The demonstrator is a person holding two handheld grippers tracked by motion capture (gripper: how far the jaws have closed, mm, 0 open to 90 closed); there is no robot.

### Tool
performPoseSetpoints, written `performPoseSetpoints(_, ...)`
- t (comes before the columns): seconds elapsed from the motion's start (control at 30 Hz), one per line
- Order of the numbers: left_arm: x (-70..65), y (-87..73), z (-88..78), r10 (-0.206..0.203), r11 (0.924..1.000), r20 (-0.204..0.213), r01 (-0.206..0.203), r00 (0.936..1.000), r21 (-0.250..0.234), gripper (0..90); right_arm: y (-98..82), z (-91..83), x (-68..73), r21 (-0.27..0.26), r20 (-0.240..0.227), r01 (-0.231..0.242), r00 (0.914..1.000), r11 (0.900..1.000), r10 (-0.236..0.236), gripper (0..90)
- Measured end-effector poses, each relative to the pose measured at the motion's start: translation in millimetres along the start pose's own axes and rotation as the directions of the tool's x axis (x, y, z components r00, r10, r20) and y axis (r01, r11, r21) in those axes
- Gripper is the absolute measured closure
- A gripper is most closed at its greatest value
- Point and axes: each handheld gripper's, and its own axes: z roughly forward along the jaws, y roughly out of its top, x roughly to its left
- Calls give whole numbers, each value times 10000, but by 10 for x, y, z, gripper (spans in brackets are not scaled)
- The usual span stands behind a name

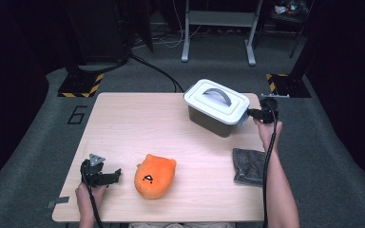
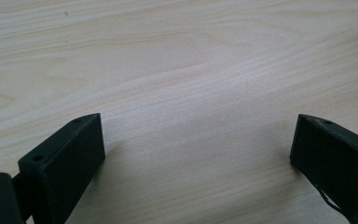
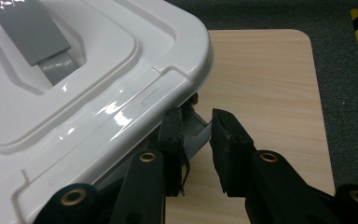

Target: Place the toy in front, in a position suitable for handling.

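— Pale wooden table (image 1: pixel 138 123) on grey carpet; what's nearest?

— Near left, the left gripper (image 1: pixel 105 177) rests on the wood, jaws wide apart and empty. Just right of it lies an orange plush toy (image 1: pixel 155 175); a grey folded cloth (image 1: pixel 248 165) lies near right.

— And farther?

— Far right stands the grey plastic box with white lid (image 1: pixel 217 105). The right gripper (image 3: pixel 196 128) is clamped on its grey side latch (image 3: pixel 196 135) under the lid's edge.

— Progress?

— Early, I'd judge: lid still seated, unlatching just begun.

grey carpet floor (image 1: pixel 24 142), white desk frame (image 1: pixel 218 28), dark room.
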Motion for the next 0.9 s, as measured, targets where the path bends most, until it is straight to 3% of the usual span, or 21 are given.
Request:
performPoseSetpoints(0.33,-1,0,1,-16,10000,-3,16,10000,-12,28,-85,-92,138,99,-229,466,9987,9989,-463,724)
performPoseSetpoints(0.7,-5,-3,5,-6,10000,-59,6,10000,-86,28,-196,-195,416,230,-449,1256,9912,9918,-1245,714)
performPoseSetpoints(0.8,-6,-4,4,8,10000,-67,-8,10000,-91,28,-181,-219,425,269,-546,1415,9887,9896,-1399,678)
performPoseSetpoints(0.9,-6,-4,5,-1,10000,-63,1,10000,-93,28,-140,-290,391,-208,-620,1251,9901,9919,-1262,636)
